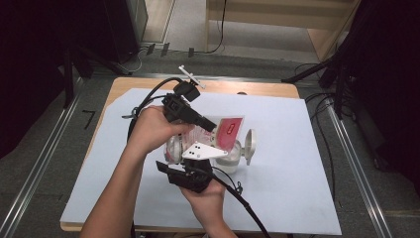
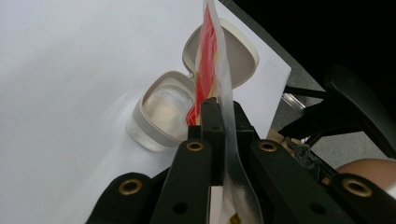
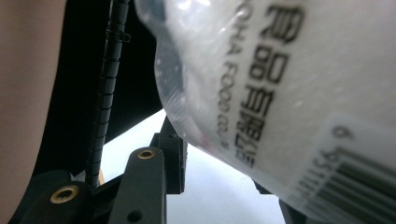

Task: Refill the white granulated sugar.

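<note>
A clear plastic bag [image 1: 229, 130] with a red label hangs above the white sheet, stretched between both grippers. My left gripper [image 1: 210, 125] reaches in from the upper left and is shut on the bag's thin top edge [image 2: 223, 70]. My right gripper [image 1: 190, 158], with its grey plate [image 1: 203, 151], comes up from the near side. Its jaws close on the bag's full lower part [image 3: 289, 84], which has white contents, black print and a barcode. A clear container [image 2: 163, 116] stands open just under the bag, its hinged lid [image 2: 238, 56] folded back.
The white sheet [image 1: 297, 163] covers a wooden table [image 1: 267, 89]. Black cables [image 1: 148, 96] trail from the grippers across the sheet's left and near sides. Dark stands [image 1: 341, 74] and more cables lie on the floor around the table.
</note>
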The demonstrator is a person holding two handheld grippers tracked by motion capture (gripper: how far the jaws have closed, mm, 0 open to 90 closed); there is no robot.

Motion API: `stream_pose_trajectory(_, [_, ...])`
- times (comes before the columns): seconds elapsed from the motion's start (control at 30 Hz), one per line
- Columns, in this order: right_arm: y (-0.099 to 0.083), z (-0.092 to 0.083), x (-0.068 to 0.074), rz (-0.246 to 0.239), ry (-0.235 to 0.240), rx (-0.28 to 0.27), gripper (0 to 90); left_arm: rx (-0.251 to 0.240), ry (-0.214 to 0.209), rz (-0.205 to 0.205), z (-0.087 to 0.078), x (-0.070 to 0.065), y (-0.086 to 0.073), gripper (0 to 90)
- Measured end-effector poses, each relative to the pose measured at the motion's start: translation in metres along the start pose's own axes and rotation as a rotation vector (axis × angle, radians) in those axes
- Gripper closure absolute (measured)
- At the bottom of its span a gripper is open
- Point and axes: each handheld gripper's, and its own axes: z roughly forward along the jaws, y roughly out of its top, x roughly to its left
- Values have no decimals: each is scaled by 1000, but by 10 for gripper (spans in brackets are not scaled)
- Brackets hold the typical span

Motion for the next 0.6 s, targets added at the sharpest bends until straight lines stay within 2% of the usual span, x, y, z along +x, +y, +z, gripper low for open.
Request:
stream_pose_trajectory(0.17, [0,0,-1,-10,-12,-8,634,-8,9,12,0,-2,1,898])
stream_pose_trajectory(0.6, [2,0,-5,8,10,-16,623,-33,40,8,-2,-3,0,897])
